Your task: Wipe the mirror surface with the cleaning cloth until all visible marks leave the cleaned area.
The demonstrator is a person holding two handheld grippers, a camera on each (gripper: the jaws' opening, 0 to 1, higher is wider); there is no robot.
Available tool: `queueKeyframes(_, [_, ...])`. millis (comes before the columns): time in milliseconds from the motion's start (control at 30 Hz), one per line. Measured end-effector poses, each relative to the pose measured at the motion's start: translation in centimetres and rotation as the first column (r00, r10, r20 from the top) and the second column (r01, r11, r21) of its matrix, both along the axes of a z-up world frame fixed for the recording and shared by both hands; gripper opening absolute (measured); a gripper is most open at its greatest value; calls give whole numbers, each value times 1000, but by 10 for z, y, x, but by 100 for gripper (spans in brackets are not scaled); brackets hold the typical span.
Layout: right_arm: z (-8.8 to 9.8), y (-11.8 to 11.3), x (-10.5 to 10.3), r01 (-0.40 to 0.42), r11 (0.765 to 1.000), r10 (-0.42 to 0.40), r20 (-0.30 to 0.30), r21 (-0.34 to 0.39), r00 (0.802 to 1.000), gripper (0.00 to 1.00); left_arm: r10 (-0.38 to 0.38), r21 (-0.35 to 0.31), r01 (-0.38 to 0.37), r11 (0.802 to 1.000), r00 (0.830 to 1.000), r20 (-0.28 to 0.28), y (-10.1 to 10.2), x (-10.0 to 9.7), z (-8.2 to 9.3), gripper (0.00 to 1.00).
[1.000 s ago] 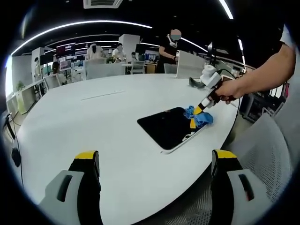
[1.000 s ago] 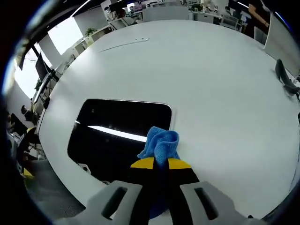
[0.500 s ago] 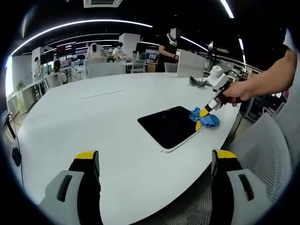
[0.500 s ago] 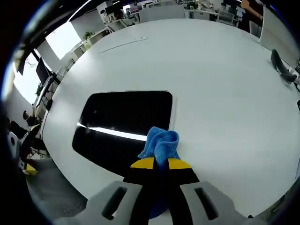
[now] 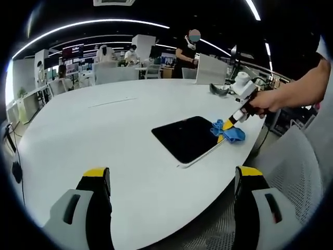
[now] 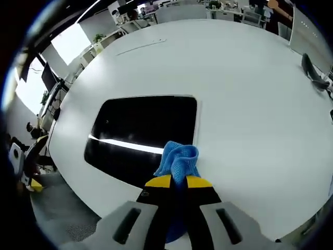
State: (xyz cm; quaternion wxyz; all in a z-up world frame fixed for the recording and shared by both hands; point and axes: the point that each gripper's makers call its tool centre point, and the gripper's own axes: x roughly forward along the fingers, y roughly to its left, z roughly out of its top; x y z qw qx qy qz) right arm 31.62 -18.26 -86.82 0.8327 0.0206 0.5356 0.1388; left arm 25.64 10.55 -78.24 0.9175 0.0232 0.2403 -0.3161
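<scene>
A dark rectangular mirror (image 5: 186,138) (image 6: 141,135) with a thin white rim lies flat on the white table (image 5: 93,135). My right gripper (image 6: 178,181) is shut on a bunched blue cleaning cloth (image 6: 178,159), which sits at the mirror's near right corner. In the left gripper view that right gripper (image 5: 225,126) comes in from the right, held by a person's hand (image 5: 261,100), with the blue cloth (image 5: 229,132) at the mirror's right edge. My left gripper (image 5: 171,179) hangs open over the table's near edge, well short of the mirror, with nothing between its fingers.
A dark object (image 6: 315,82) lies on the table at the far right. A white mesh chair (image 5: 291,172) stands beside the table edge on the right. People and desks fill the office behind (image 5: 130,60).
The right gripper with the cloth has slid a little off the mirror towards its right edge. The left gripper stays still.
</scene>
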Motion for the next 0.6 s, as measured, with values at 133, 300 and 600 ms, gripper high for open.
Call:
queueKeyframes(133, [0,-1,-5,16,1000,-16,-12,8,1000,2,-4,4,4,1000,1000,-1,-1,-1,0,99])
queueKeyframes(300, [0,0,-6,38,999,-38,-11,14,999,2,-4,8,4,1000,1000,-3,0,0,-2,99])
queueKeyframes(600, [0,1,-6,59,998,-58,-37,27,998,2,-6,16,6,1000,1000,-6,0,-1,-2,99])
